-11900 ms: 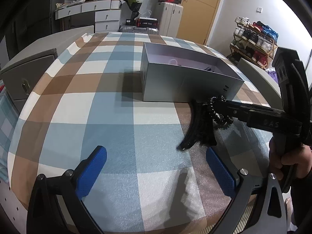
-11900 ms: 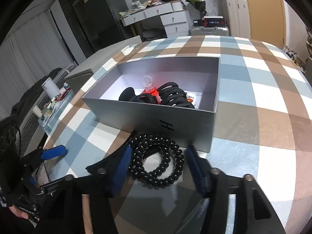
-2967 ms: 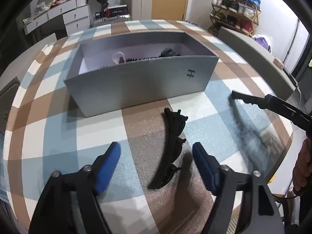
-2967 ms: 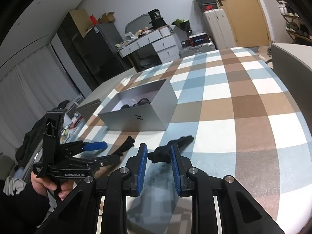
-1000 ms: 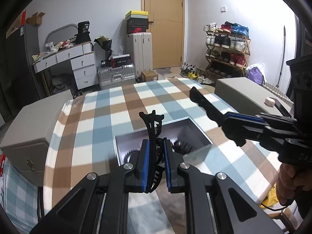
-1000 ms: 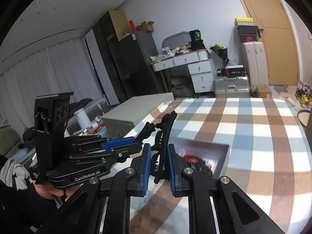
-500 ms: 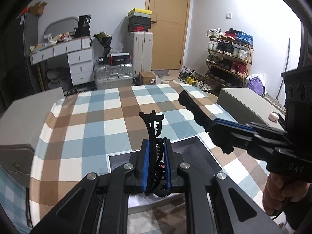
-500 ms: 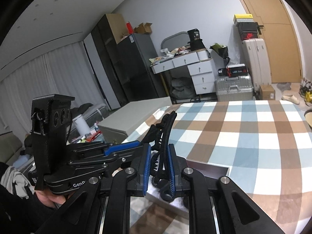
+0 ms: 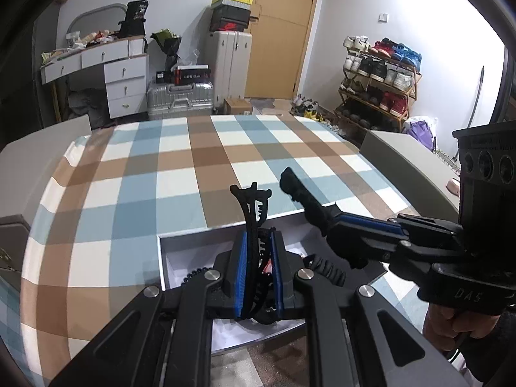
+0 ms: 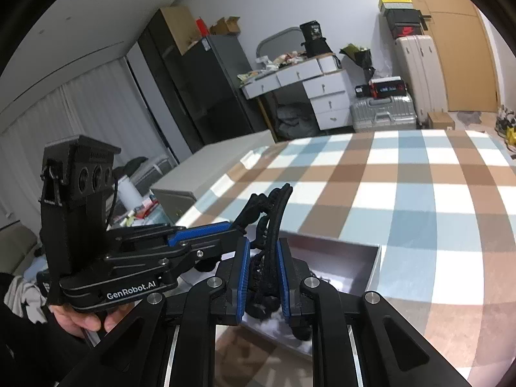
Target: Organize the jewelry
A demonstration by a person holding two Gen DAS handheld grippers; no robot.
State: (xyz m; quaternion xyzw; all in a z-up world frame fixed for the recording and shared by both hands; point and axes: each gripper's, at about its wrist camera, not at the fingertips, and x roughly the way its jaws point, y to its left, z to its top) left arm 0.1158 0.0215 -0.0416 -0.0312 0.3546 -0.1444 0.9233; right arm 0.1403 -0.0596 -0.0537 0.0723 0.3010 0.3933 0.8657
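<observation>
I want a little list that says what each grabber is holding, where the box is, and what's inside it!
left gripper: jaws shut on a black hair clip, held over the box
right gripper: jaws shut on another black hair clip, also over the box
grey box: open, on the checked tablecloth
inside box: dark hair accessories and something red; details hard to tell
person: a hand grips the left gripper's handle
</observation>
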